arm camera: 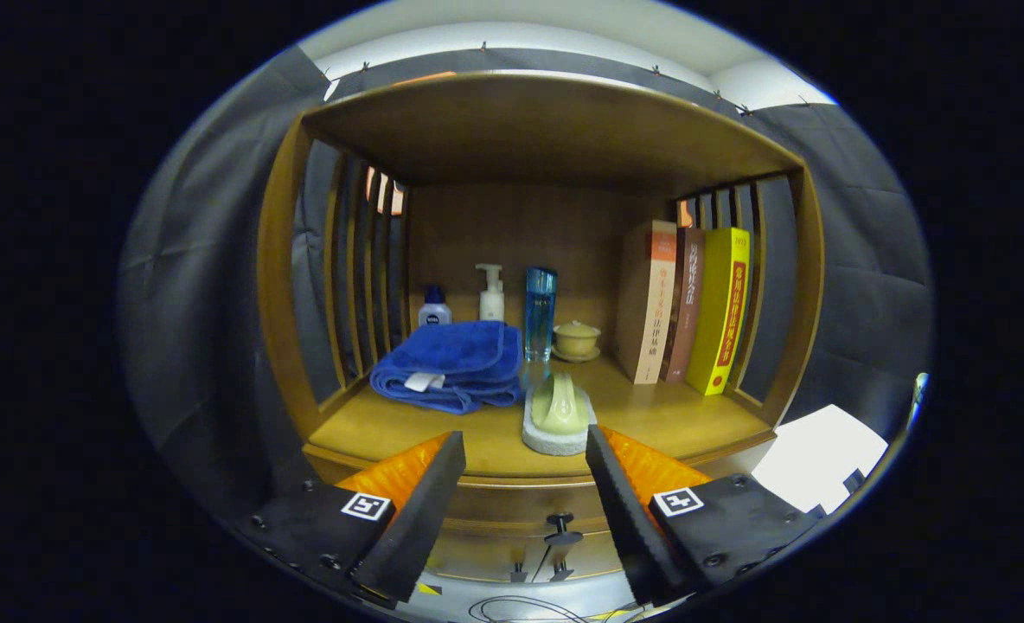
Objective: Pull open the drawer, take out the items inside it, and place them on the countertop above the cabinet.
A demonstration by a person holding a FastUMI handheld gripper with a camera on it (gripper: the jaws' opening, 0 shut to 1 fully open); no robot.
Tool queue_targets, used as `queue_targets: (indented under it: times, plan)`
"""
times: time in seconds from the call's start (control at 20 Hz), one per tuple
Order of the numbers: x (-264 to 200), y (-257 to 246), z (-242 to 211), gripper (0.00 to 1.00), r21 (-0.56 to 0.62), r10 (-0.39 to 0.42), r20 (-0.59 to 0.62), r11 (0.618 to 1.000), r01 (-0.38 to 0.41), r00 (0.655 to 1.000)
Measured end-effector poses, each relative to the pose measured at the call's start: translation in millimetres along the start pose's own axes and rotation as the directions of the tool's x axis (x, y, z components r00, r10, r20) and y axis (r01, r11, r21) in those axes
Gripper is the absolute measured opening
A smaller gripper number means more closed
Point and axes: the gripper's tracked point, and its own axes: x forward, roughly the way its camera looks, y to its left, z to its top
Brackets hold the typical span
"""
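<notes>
I see my gripper (pixel 525 450) with its two fingers spread wide and nothing between them, hanging in front of the wooden cabinet (pixel 280 285). Just below the gap between the fingers sits the drawer (pixel 512 528), its front closed flush under the countertop, with a small dark knob (pixel 561 522) near the middle. Just ahead of the fingertips, on the countertop (pixel 650 415), lies a pale green scrubbing brush (pixel 559 414) with a white base, close to the front edge. To its left a folded blue towel (pixel 450 363) lies touching nothing else I can make out. Behind the towel stand a small blue-capped bottle (pixel 434 307) and a white pump bottle (pixel 491 294); a tall blue bottle (pixel 540 313) stands behind the brush, with a lidded cup on a saucer (pixel 576 340) just beside it. Three books (pixel 685 307) stand upright against the right-hand slats.
</notes>
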Motion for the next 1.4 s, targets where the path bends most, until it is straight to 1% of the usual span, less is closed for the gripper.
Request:
queue_targets:
  times: [0.25,0.35,0.5,0.7,0.95,1.2,1.4]
  plan:
    - [-32.3,-12.2,59.2,0.95,-0.03,-0.015,0.055,0.999,0.016,0.998]
    - [-43.3,-7.4,84.4,0.95,-0.029,-0.002,0.087,1.0,0.005,0.996]
    - [-58.0,0.7,109.6,0.95,-0.05,0.023,0.121,0.999,-0.017,0.992]
    - [-63.8,11.9,118.1,0.95,-0.052,0.033,0.12,0.998,-0.027,0.992]
    - [-63.3,22.7,116.4,0.95,-0.029,0.05,0.115,0.998,-0.047,0.992]
    - [-62.6,26.7,120.8,0.95,-0.03,0.057,0.124,0.998,-0.054,0.991]
    - [-61.2,31.8,115.0,0.95,-0.022,0.068,0.115,0.998,-0.066,0.991]
